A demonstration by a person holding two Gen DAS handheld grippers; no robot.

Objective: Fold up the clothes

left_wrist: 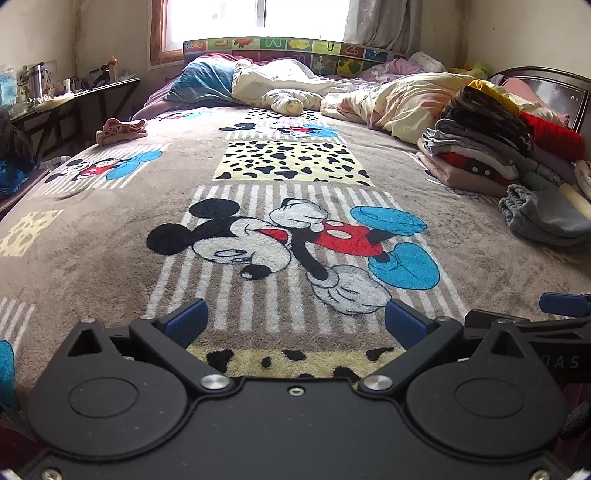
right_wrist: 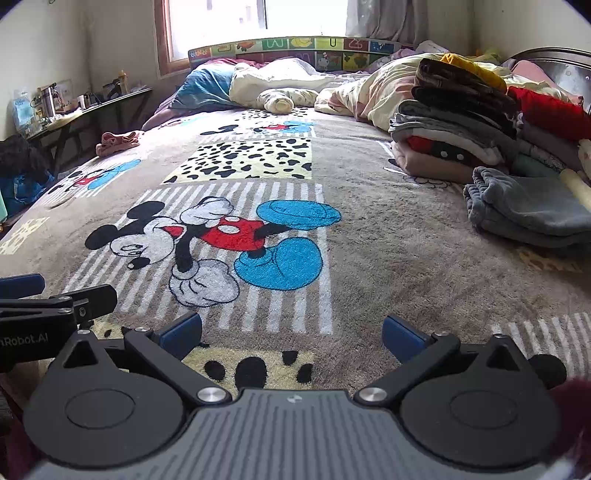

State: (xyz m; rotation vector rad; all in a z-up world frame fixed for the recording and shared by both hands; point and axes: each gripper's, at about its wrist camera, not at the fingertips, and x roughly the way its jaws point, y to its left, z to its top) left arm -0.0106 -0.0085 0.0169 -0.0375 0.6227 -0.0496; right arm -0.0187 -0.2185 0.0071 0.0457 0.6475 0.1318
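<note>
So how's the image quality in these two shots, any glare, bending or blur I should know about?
Left wrist view: the window is blown out white, and the blanket bulges from fisheye bending. Right wrist view: same window glare, with a blurred dark red shape at the lower right edge; the clothes stack stays sharp.

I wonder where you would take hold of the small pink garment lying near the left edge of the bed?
I would probably pinch the pink garment at its raised, bunched top folds, coming from the near side over the open blanket. It lies crumpled in a low heap apart from other clothes, so no flat edge shows. Both the left gripper and right gripper are open and empty.
</note>
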